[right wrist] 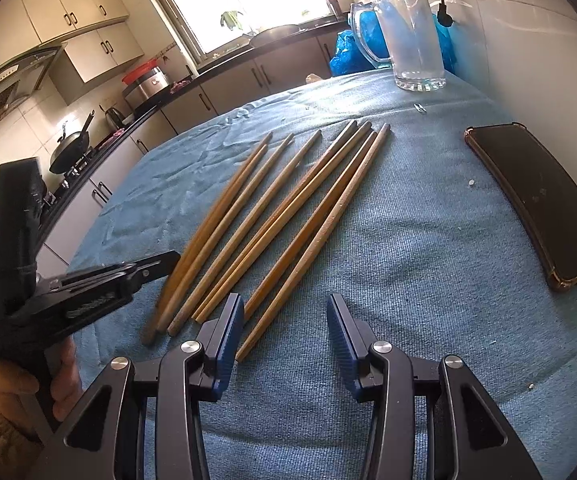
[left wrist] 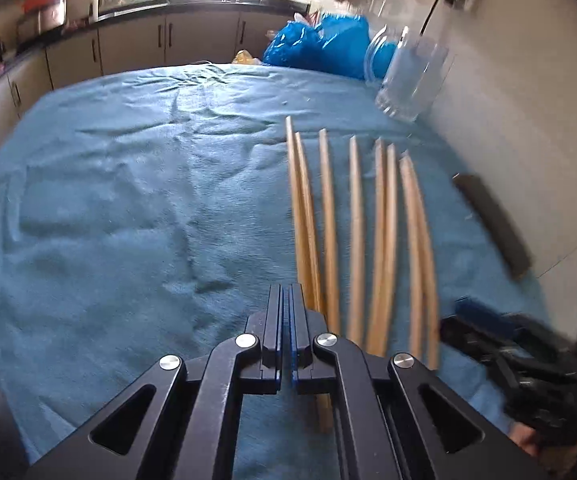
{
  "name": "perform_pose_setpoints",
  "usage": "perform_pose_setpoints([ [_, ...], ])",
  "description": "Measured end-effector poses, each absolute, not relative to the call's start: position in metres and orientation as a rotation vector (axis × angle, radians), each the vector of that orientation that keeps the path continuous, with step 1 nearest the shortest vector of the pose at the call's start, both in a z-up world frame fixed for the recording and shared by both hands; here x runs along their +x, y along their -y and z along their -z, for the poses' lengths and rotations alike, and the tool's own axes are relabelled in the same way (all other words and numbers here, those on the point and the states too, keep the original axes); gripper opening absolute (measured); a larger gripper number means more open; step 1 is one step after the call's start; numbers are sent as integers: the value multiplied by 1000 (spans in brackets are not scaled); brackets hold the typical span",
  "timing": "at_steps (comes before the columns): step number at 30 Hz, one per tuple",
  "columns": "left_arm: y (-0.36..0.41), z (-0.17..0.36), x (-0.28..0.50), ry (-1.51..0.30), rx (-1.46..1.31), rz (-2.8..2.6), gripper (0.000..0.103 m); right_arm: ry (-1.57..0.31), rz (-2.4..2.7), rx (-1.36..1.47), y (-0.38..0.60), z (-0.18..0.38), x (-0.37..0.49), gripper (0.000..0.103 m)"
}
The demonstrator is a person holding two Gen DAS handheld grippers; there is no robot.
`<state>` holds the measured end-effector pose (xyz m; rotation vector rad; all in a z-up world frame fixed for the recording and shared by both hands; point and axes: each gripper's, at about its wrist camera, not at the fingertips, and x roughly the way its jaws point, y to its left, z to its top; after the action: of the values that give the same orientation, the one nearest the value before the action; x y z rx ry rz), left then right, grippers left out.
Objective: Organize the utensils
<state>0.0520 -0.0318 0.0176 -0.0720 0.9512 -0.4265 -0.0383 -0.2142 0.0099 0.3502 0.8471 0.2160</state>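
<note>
Several wooden chopsticks [right wrist: 288,208] lie side by side on a blue towel [right wrist: 408,280], and the left wrist view shows the chopsticks [left wrist: 368,232] to the right of centre. My left gripper [left wrist: 286,294] is shut with nothing between its pads, its tip just left of the leftmost sticks. In the right wrist view the left gripper [right wrist: 172,259] points at those sticks' near halves. My right gripper [right wrist: 286,308] stands open at the sticks' near ends. The rightmost stick's end lies beside its left finger [right wrist: 228,332], untouched. A clear glass mug [right wrist: 412,40] stands upright at the far right of the towel.
A dark phone in a case [right wrist: 540,200] lies on the towel to the right of the chopsticks, near the white wall. A blue plastic bag [left wrist: 320,48] sits behind the mug. Kitchen counters and cabinets run along the far left. A hand [right wrist: 12,384] holds the left gripper.
</note>
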Motion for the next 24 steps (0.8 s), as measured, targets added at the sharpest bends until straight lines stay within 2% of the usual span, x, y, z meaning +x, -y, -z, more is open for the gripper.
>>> perform_pose_setpoints([
  [4, 40, -23, 47, -936, -65, 462, 4, -855, -195, 314, 208, -12, -35, 46],
  [8, 56, -18, 44, -931, 71, 379, 4, -928, -71, 127, 182, -17, -18, 36],
  [11, 45, -17, 49, -951, 32, 389, 5, -965, -54, 85, 184, -19, -13, 25],
  [21, 23, -15, 56, -969, -22, 330, 5, -984, 29, 76, 222, -17, -26, 25],
  [24, 14, -20, 50, -976, -121, 374, 5, -986, 39, 45, 216, -17, -23, 27],
])
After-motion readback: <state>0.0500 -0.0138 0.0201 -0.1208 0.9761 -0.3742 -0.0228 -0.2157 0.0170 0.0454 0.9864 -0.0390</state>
